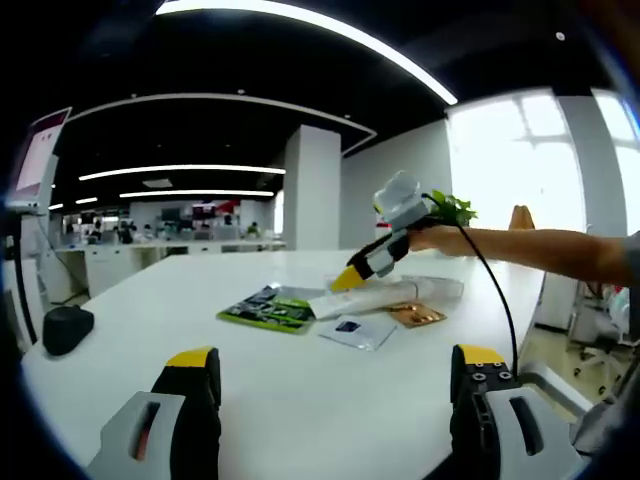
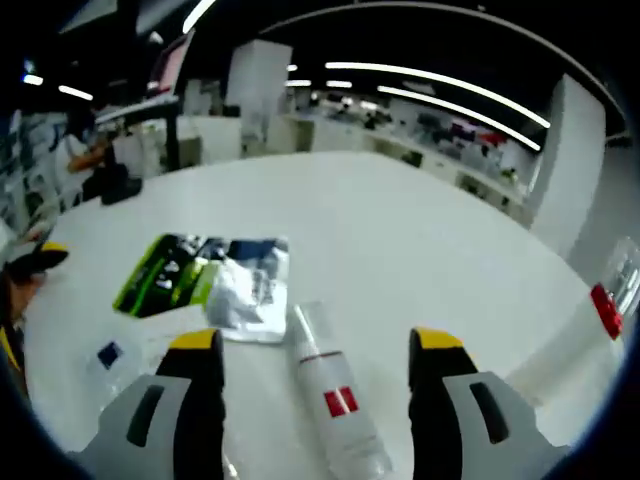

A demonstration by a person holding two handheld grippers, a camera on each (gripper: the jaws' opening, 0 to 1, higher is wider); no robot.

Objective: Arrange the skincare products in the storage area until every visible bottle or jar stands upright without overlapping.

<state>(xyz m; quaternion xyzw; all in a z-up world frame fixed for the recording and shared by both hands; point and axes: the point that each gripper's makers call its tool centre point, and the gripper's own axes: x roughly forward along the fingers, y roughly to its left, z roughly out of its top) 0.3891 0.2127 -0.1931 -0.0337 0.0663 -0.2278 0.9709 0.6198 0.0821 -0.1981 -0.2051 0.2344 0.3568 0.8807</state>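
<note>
At bottom centre of the right gripper view, a white bottle lay flat on the table between the right gripper's wide jaws. The left gripper also gaped wide.

Products lying on the table

A tube lies at 6 o'clock; sachets lie at its 10 o'clock, a small packet at 8.

Bare table beyond the white bottle and sachets.
</note>
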